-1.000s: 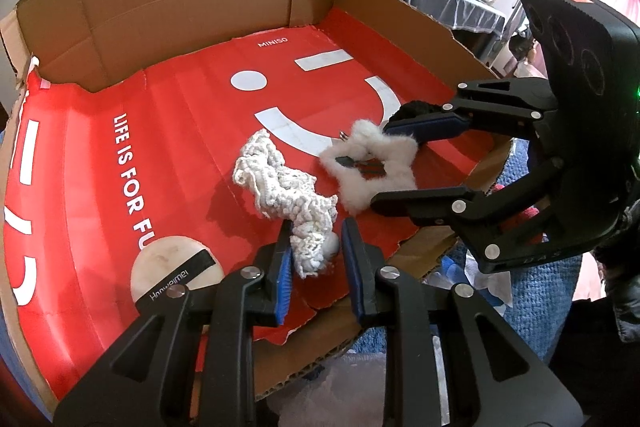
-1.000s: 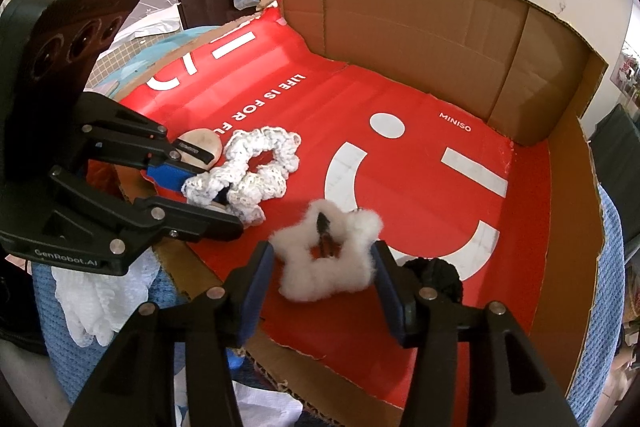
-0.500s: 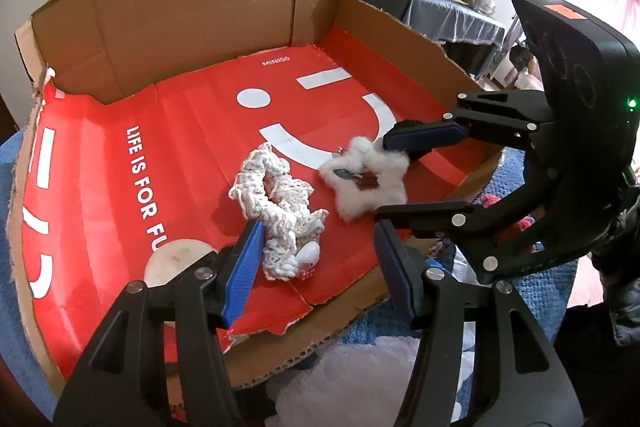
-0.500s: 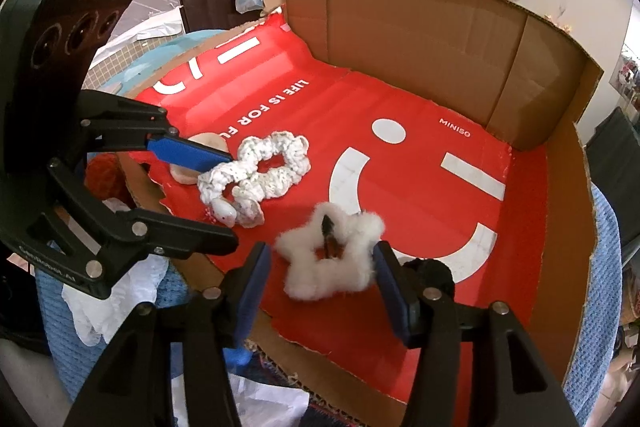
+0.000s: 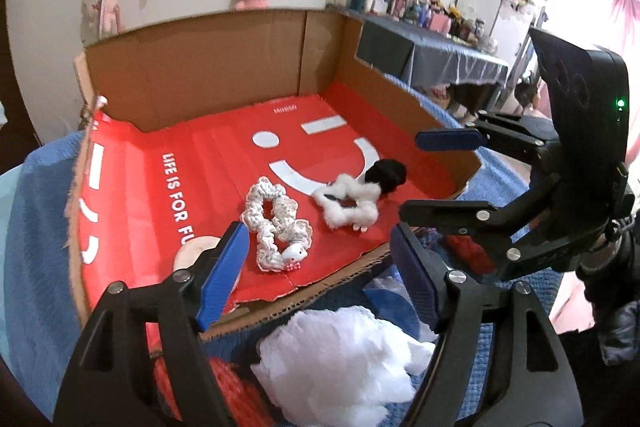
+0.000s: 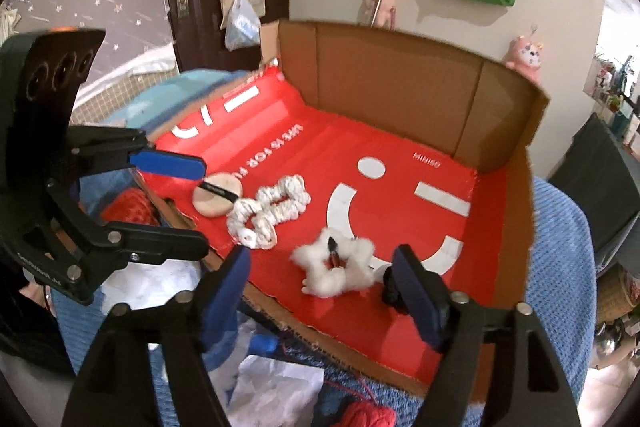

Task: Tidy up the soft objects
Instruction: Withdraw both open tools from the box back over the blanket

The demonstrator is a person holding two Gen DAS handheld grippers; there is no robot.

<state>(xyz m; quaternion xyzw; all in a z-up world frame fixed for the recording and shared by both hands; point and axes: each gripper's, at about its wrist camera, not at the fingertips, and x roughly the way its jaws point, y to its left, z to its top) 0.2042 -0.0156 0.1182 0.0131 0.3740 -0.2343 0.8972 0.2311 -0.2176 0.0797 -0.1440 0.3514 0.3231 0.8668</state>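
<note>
Left gripper [image 5: 316,275] jaws opening, empty, right gripper [image 6: 324,291] jaws opening, empty, both above the box's near edge, white crocheted scrunchie [image 5: 276,223] and fluffy white star clip [image 6: 334,263] lying apart on the red box floor [image 5: 208,155], black scrunchie [image 5: 386,173] touching the clip.

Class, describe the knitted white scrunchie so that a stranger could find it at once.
Look inside the cardboard box with the red smiley floor. Near its torn front edge lies the knitted scrunchie, twisted into loops, between a round beige powder puff and a fluffy white star clip. Only it is ribbed yarn, not fur.
</note>
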